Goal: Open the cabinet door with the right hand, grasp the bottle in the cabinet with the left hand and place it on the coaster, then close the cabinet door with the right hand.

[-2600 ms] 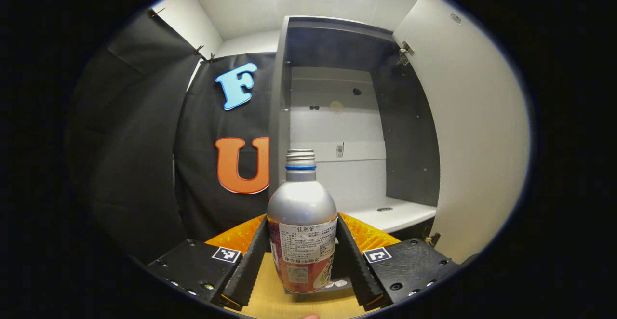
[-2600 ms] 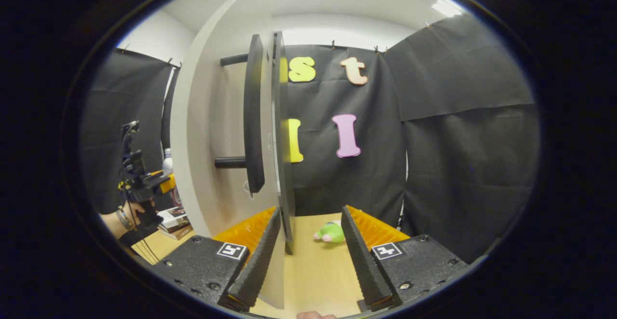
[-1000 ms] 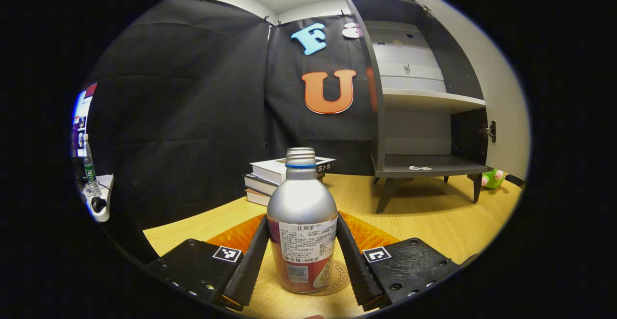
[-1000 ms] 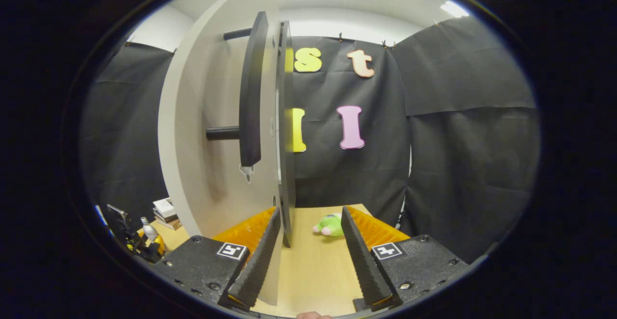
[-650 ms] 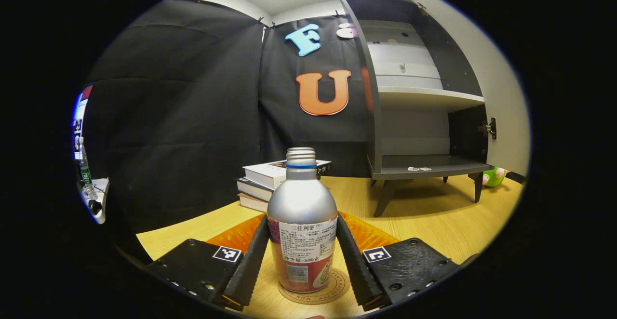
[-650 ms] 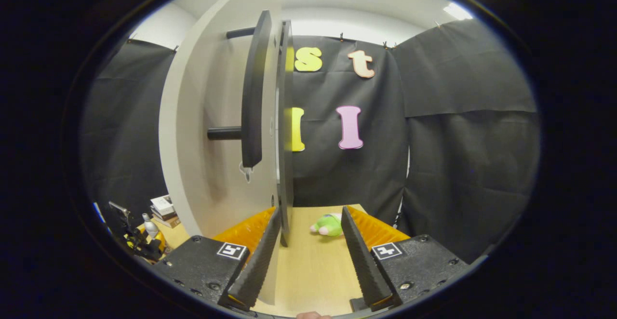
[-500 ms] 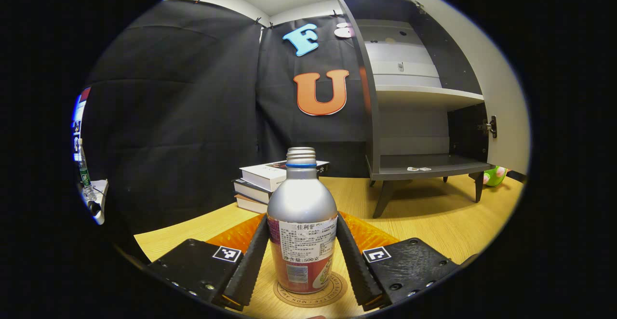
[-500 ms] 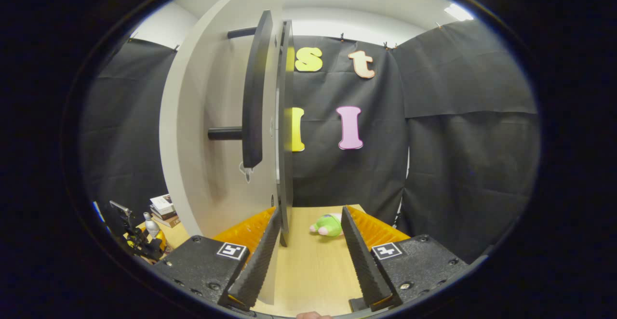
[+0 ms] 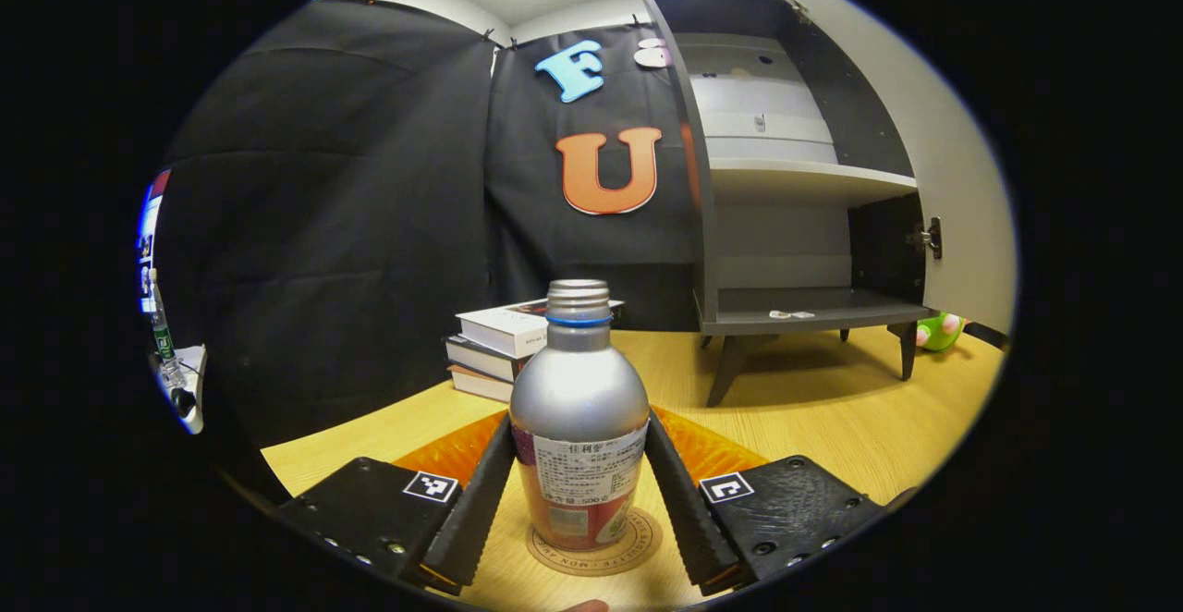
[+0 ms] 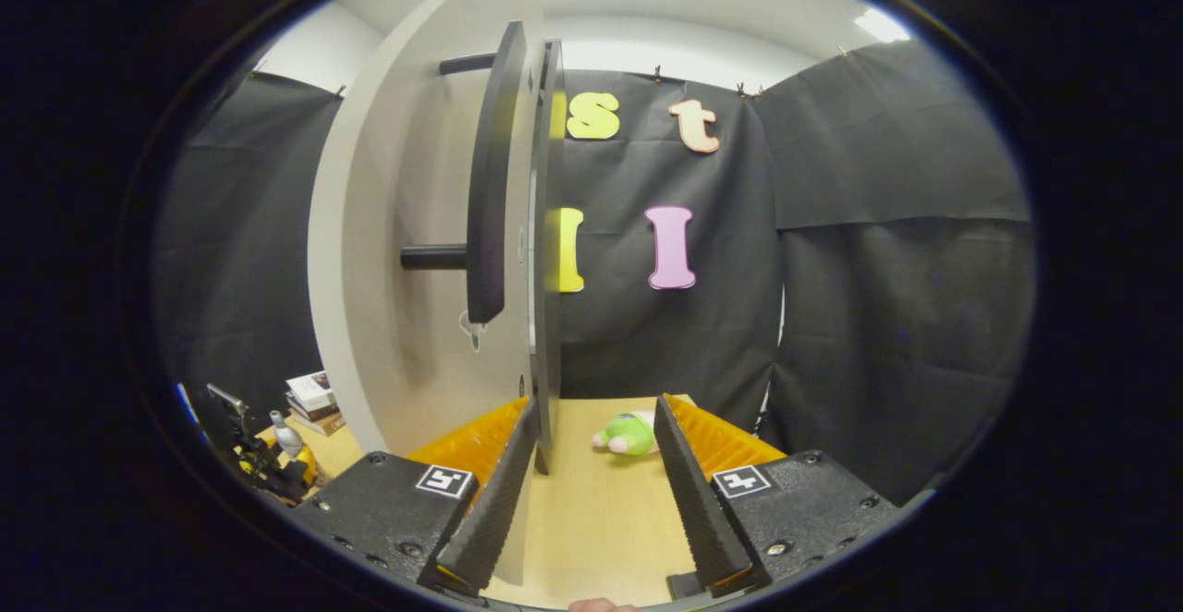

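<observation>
A silver bottle with a red label stands upright on the round cork coaster on the wooden table. My left gripper is shut on the bottle, one finger against each side of its body. The grey cabinet stands open behind to the right, its shelves bare. In the right gripper view the open white door with its black bar handle stands edge-on. My right gripper is open, with the door's lower edge just inside its left finger. Far left there, the left gripper holds the bottle.
A stack of books lies behind the bottle on the table. A green plush toy lies on the table beyond the right gripper, also visible past the cabinet's leg as the plush toy. Black cloth walls surround the booth.
The left gripper carried the bottle out of the cabinet and down onto the coaster, where its base now rests. The right gripper has stayed at the door's edge.
</observation>
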A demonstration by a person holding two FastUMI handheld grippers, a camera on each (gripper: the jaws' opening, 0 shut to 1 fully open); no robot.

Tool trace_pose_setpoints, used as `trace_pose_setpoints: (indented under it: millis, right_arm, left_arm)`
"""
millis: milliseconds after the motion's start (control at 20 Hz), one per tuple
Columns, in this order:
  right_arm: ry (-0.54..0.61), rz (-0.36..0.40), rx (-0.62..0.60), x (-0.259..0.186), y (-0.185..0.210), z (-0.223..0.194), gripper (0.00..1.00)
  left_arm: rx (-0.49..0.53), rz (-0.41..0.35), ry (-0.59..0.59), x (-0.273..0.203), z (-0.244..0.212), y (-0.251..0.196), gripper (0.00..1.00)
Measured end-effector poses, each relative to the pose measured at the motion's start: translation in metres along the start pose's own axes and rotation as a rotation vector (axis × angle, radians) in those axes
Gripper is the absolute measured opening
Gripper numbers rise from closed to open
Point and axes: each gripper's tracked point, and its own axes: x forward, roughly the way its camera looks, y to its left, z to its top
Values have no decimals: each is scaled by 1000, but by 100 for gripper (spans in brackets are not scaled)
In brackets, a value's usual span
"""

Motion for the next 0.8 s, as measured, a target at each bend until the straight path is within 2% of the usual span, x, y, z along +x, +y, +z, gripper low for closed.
trace_pose_setpoints:
  millis: [550, 650, 700, 800]
  right_arm:
    - [1, -4, -16, -1, 0, 2, 80]
    - [-1, -4, -16, 0, 1, 3, 80]
    - [-3, -5, -17, 0, 0, 3, 80]
    - [-4, -4, -15, 0, 0, 3, 80]
  left_arm:
    - [-8, -8, 24, -3, -4, -1, 80]
    - [-2, -7, 17, -6, -1, 0, 83]
    - [0, -9, 10, -7, 2, 0, 89]
    - [4, -17, 14, -8, 4, 0, 95]
